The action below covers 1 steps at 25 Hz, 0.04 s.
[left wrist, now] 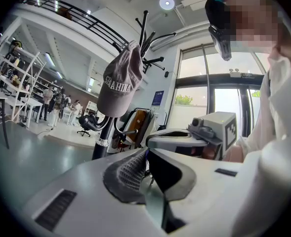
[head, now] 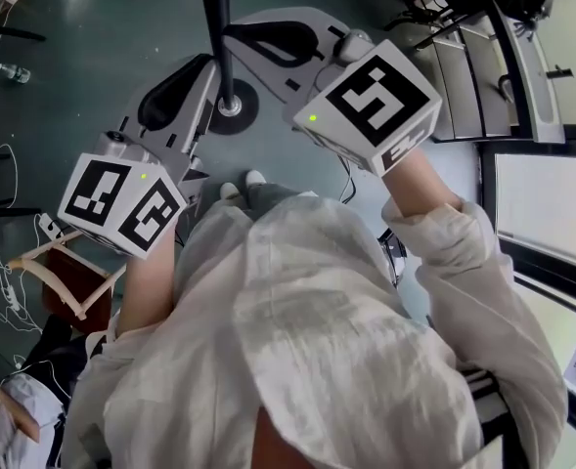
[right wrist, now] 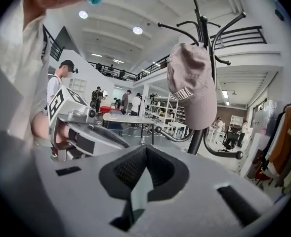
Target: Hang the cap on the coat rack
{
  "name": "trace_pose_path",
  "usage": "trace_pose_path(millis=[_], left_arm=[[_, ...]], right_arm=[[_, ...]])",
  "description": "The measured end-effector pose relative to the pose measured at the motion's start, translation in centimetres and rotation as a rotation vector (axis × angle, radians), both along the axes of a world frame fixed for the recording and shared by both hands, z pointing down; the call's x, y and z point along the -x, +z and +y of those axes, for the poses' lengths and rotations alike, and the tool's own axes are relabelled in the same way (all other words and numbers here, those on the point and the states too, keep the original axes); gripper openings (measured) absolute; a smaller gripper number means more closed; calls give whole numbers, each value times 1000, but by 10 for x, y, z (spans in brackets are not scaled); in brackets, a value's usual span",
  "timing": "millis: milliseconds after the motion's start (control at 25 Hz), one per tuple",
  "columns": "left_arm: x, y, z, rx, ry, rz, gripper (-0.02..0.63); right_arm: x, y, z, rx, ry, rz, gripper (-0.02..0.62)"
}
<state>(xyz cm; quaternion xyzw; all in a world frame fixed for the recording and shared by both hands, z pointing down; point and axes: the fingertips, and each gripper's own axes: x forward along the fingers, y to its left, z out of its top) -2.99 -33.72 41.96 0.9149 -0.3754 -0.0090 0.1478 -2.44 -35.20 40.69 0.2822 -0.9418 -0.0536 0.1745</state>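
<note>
Head view: black metal coat rack pole (head: 216,27) top centre, with the grey left gripper (head: 207,66) and grey right gripper (head: 237,33) on either side of it. Left gripper view: jaws together, empty; the taupe fabric cap (left wrist: 120,80) hangs upper centre on the rack. Right gripper view: jaws together too, nothing held. I'd draw both back gently, without brushing the cap.

The coat rack (head: 216,27) runs off the top edge of the head view, which cuts off its upper part. In the left gripper view the cap (left wrist: 120,80) covers the hook that bears it, and the left gripper (left wrist: 147,150) hides the rack's foot. In the right gripper view the cap's print is too small to read. The far people (right wrist: 130,102) are too small to tell apart.
</note>
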Motion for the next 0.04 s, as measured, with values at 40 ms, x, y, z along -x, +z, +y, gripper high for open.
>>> trace_pose_path(millis=[40], left_arm=[[0,0,0,1,2,3,29]], right_arm=[[1,0,0,-2,3,-4,3]])
